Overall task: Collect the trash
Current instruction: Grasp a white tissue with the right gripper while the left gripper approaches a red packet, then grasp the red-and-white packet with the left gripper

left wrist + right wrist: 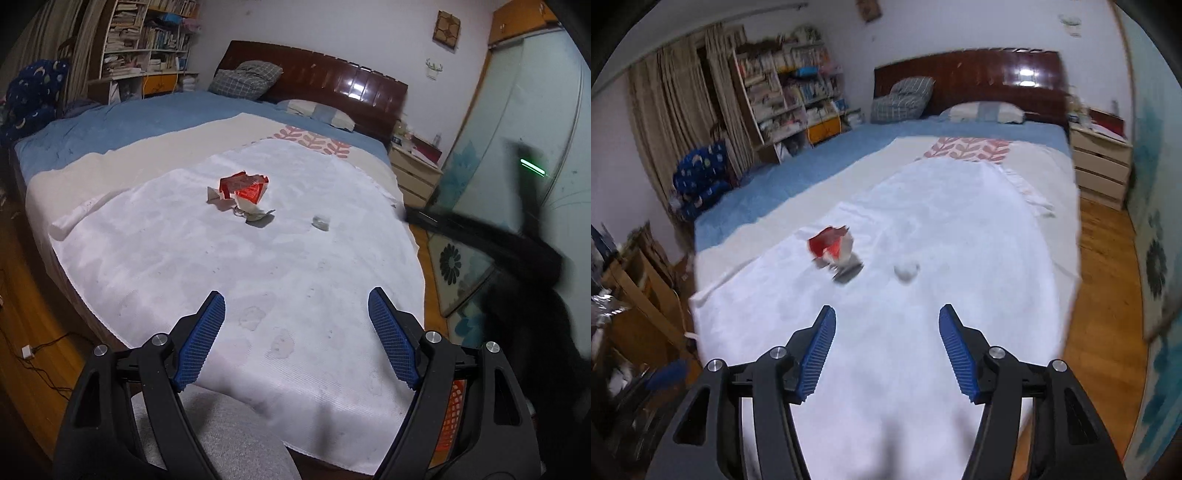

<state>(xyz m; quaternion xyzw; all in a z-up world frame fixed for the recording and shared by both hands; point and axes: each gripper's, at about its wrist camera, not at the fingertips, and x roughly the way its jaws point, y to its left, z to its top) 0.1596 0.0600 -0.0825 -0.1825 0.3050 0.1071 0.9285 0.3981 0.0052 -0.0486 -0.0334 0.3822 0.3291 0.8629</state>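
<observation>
- Left gripper (295, 317): jaws are spread wide, nothing is held between them; only the white cloth (184, 266) on the bed (110, 122) is seen in the gap.
- Right gripper (884, 325): jaws are parted, narrower than the left pair, nothing is gripped.
- Trash is found well ahead of both sets of jaws: a torn red wrapper (244, 187) with crumpled paper scraps (255, 214) touching it, slightly left of the left jaws' centre line.
- A small pale wad (320, 222) is seen apart from the pile, ahead and a little right of the left jaws' centre line.
- In the right wrist view the wrapper sits ahead and left of the jaws, the wad nearly straight ahead; that view is smeared, so detail cannot be told.
- An orange basket (448, 417) is partly seen behind the left gripper's right jaw; it is judged the likely bin.
- Risk: cloth may be pinched along with flat scraps if the jaws are brought down too low.
- Risk: the loose pile may be split, with only one piece lifted.
- Risk: the light wad may be nudged away by a jaw tip.
- Risk: both grippers may collide if the same pile is targeted.
</observation>
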